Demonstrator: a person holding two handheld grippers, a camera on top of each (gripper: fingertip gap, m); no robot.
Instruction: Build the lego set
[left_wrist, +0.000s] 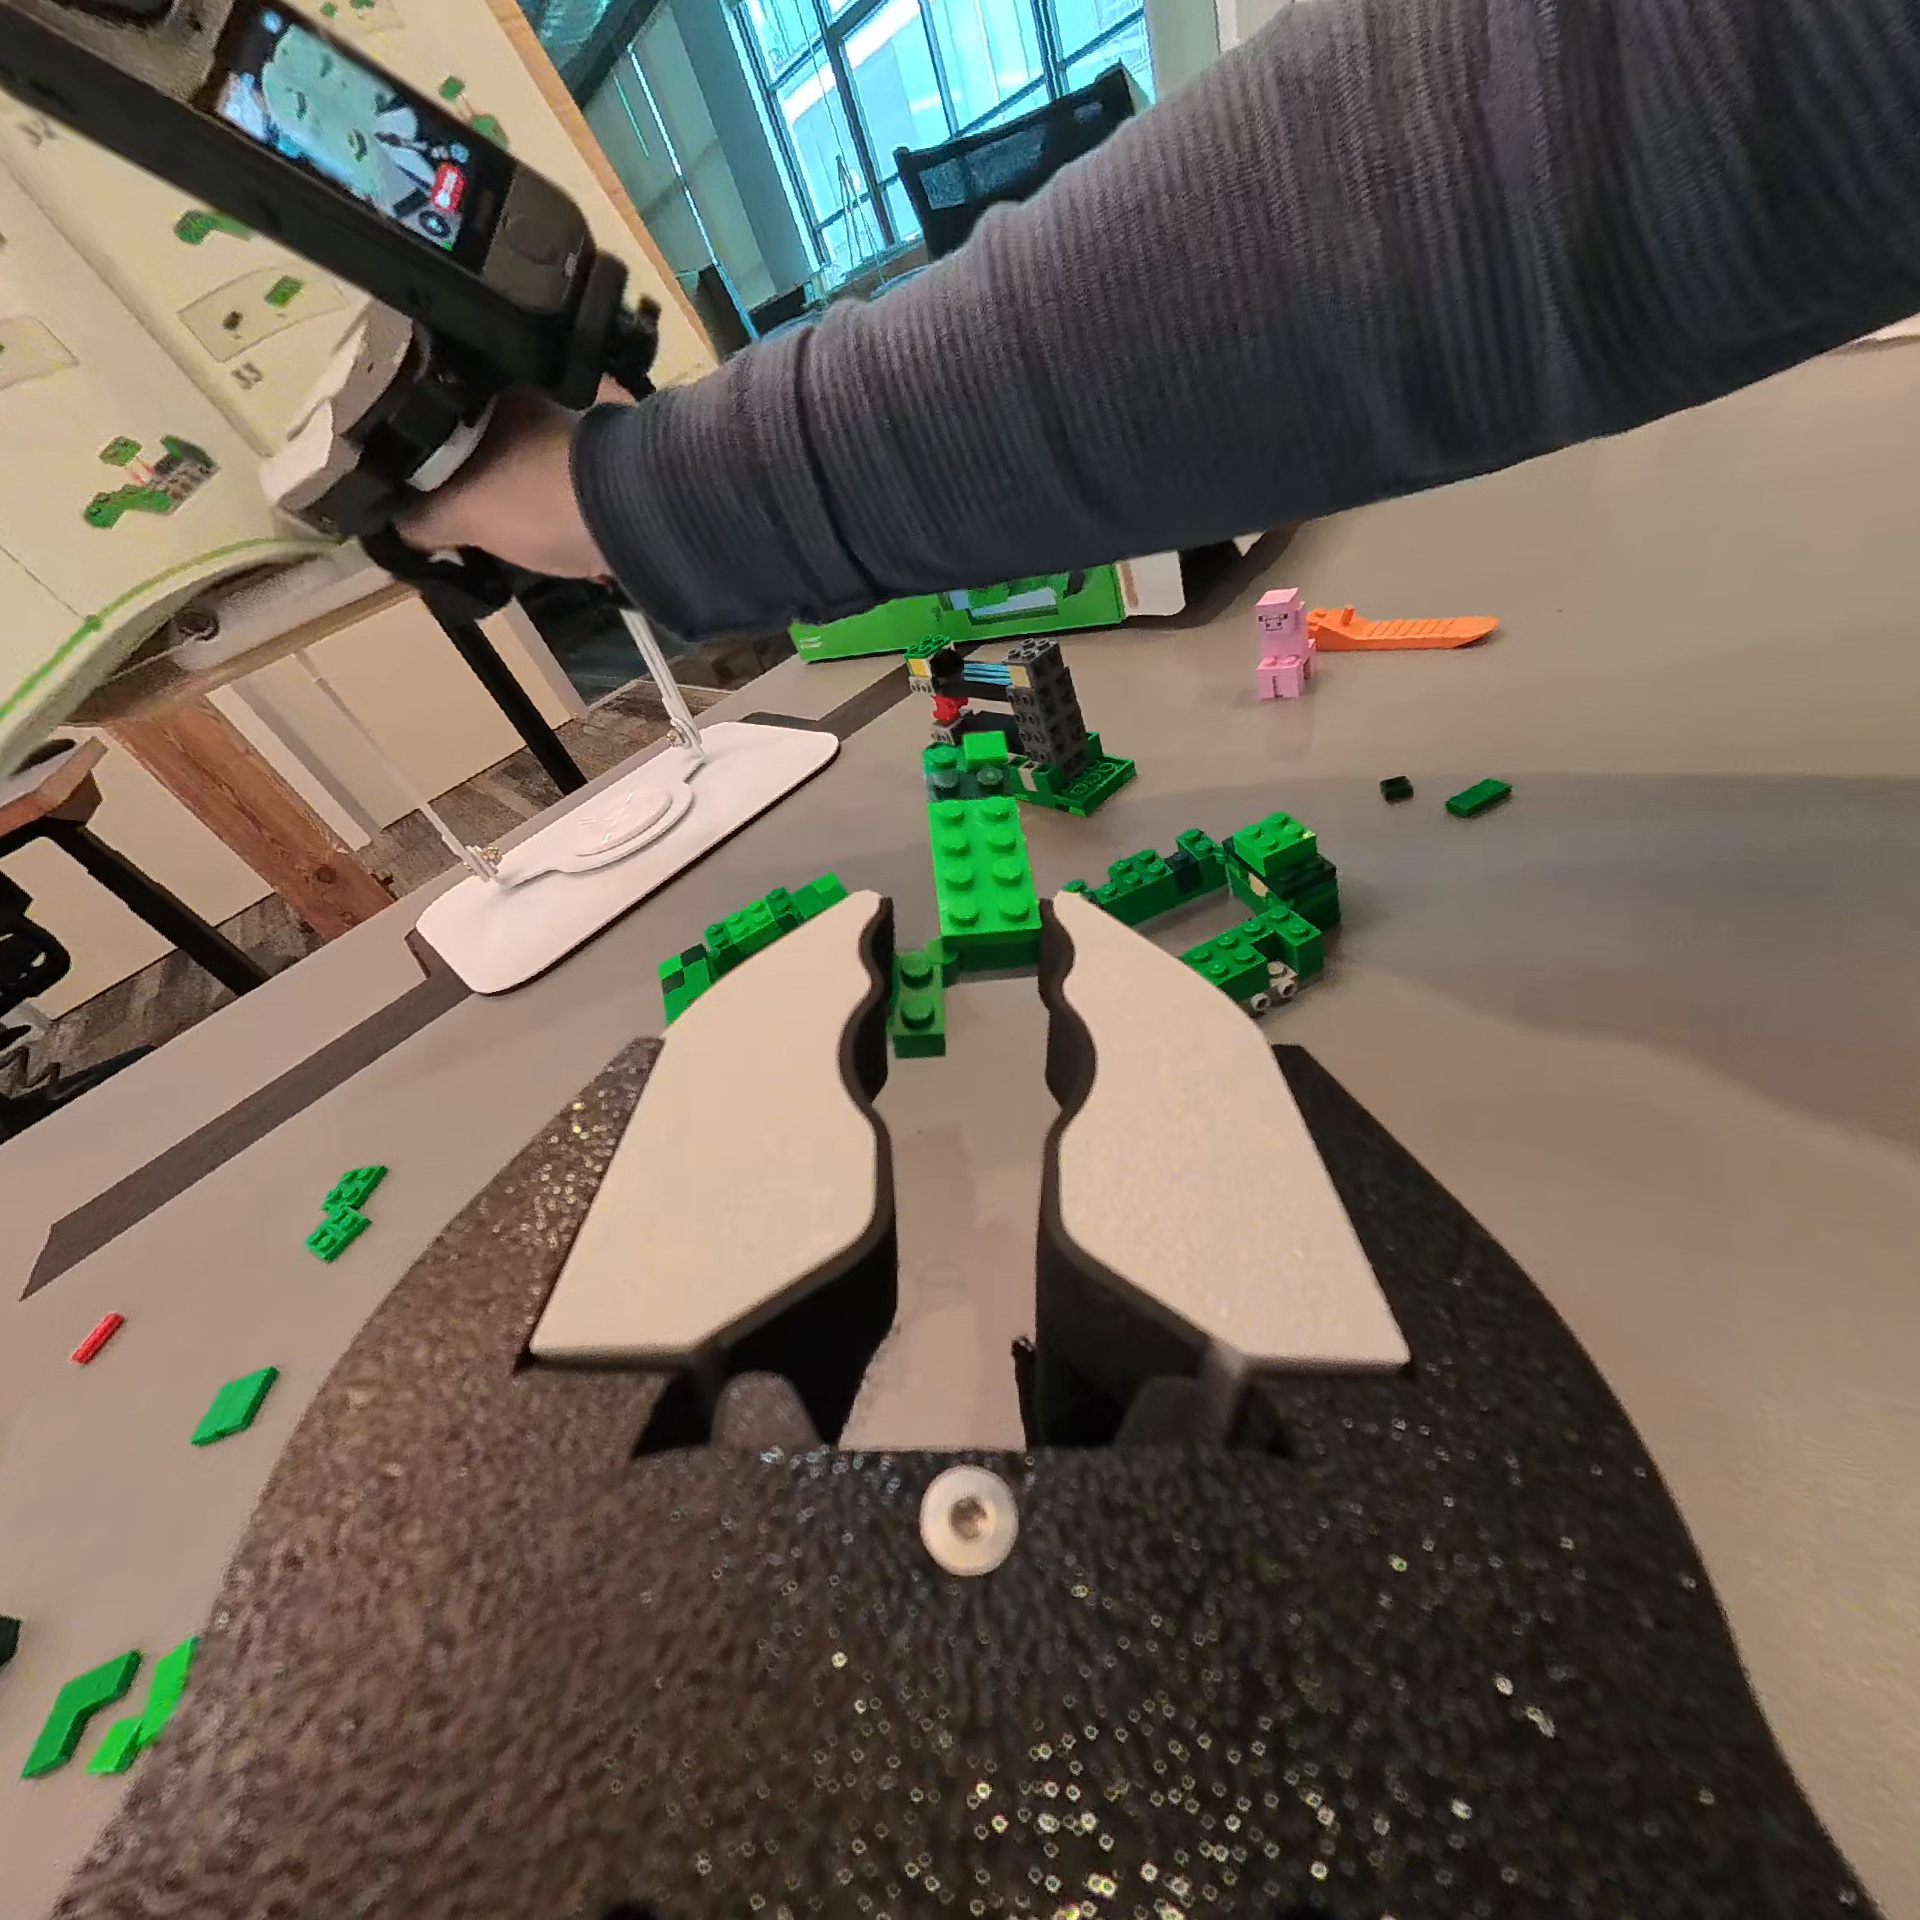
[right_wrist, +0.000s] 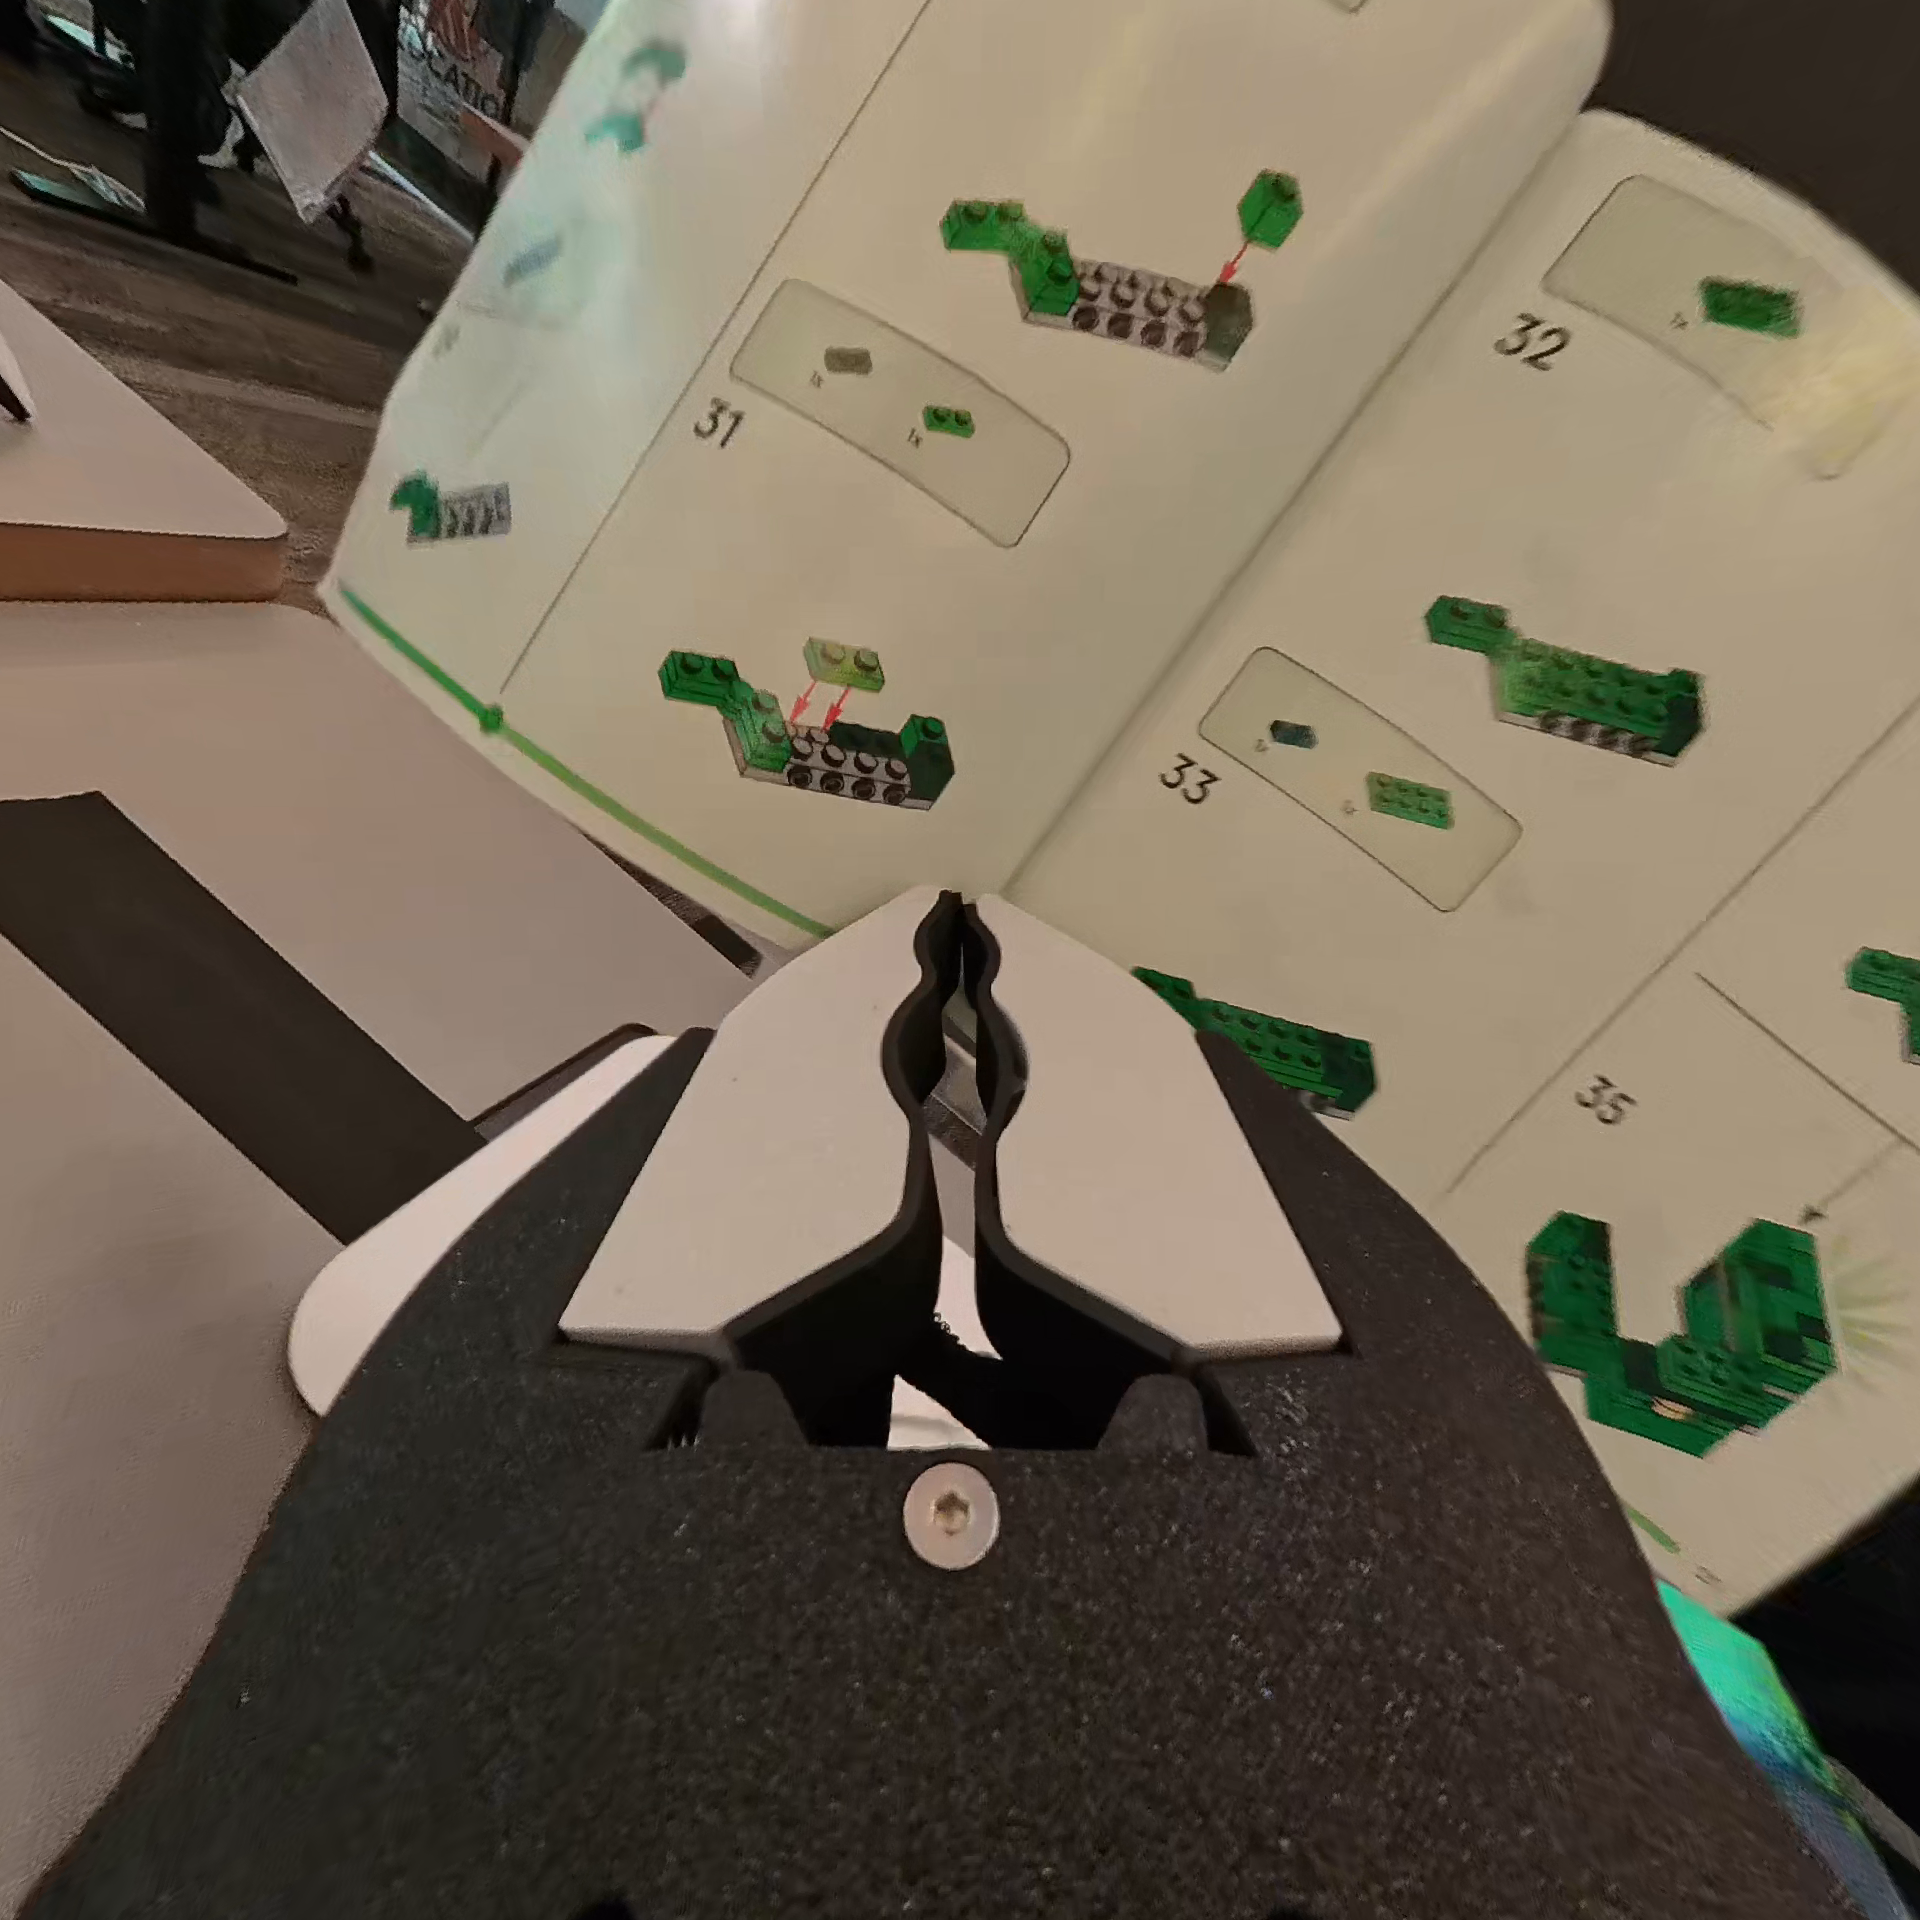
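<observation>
- The instruction booklet fills the upper right of the right wrist view, propped open on a white stand, probably so the steps can be read while both hands are busy. Its far pages are blurred and its right edge is cut off.
- A sleeved arm crosses the top of the left wrist view, carrying the right gripper toward the booklet at upper left. Its fingers are clenched tip to tip at the lower page edge; whether they pinch the paper I cannot tell.
- The left gripper sits centre frame, its fingers released and parted, framing a bright green plate of the green lego build without clearly touching it. It looks parked there to keep its place.
- Behind, a small grey-and-black tower assembly stands upright on the table.
- Farther right are a pink pig figure and an orange brick separator, set aside.
- Loose green pieces lie at lower left, partly hidden by the gripper body.
</observation>
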